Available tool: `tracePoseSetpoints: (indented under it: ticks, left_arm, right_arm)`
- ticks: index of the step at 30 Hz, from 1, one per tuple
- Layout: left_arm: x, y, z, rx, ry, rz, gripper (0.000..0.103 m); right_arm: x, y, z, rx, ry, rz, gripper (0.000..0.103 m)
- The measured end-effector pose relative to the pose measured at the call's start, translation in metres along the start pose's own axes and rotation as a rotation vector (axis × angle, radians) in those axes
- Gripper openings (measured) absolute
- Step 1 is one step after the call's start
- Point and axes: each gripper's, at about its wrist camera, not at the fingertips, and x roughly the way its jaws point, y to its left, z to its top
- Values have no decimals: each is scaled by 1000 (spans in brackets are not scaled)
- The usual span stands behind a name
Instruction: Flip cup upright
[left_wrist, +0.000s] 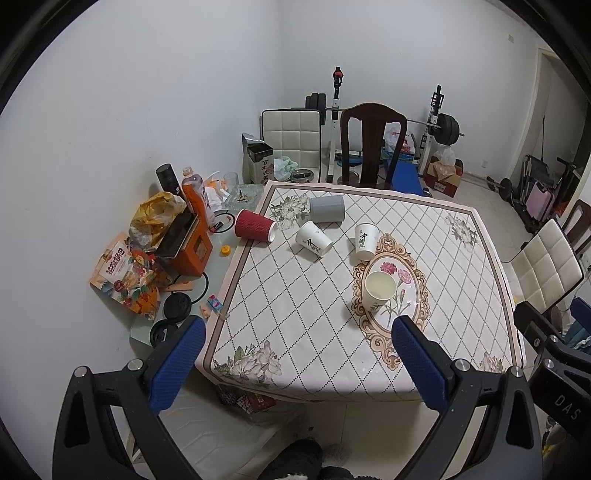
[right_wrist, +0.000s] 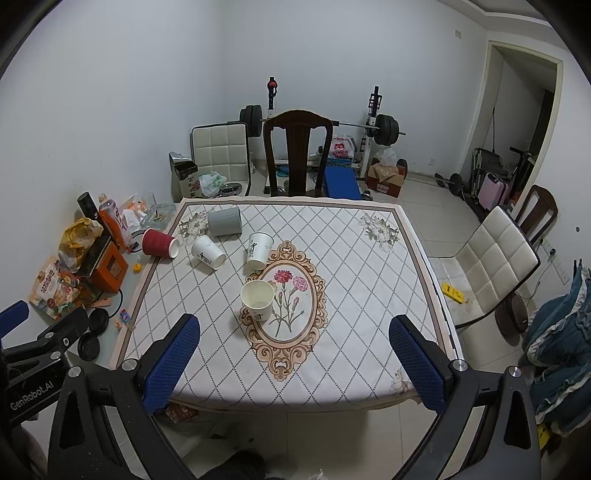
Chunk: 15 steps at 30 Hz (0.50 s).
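- Left gripper (left_wrist: 299, 341): released, blue-padded fingers (left_wrist: 177, 365) spread wide, holding nothing; it hangs short of the near edge of the table (left_wrist: 332, 384), apart from every cup.
- Right gripper (right_wrist: 295, 341): released, fingers (right_wrist: 415, 362) spread wide, holding nothing; it also hangs short of the near edge.
- Upright paper cup (left_wrist: 378, 290): stands mouth up at the left rim of the oval flower medallion (left_wrist: 402, 295) near the table centre.
- Inverted paper cup (left_wrist: 365, 242): stands mouth down, slightly tilted, just beyond the medallion toward the far edge.
- Tipped white cup (left_wrist: 314, 239): lies on its side between the inverted cup and the red cup, mouth toward the near right.
- Red ribbed cup (left_wrist: 255, 225): lies on its side at the left edge of the tablecloth, mouth facing right.
- Grey cup (left_wrist: 327, 208): lies on its side near the far left corner, beside a printed flower.
- Side surface left of the table: carries an orange drink bottle (left_wrist: 194, 194), an orange box (left_wrist: 192, 251) and snack packets (left_wrist: 125, 277).
- Far edge: a dark wooden chair (left_wrist: 373, 144) stands against it, with a barbell rack (left_wrist: 439, 122) behind.
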Motion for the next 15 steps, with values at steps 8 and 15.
tracePoseSetpoints:
  ticks: [8, 15]
  left_arm:
    - [-1, 0, 0, -1, 0, 5, 103]
    - [-7, 3, -1, -11, -5, 12, 103]
  right_arm:
    - [1, 0, 0, 1, 1, 2, 103]
    - [1, 4, 2, -3, -2, 8, 103]
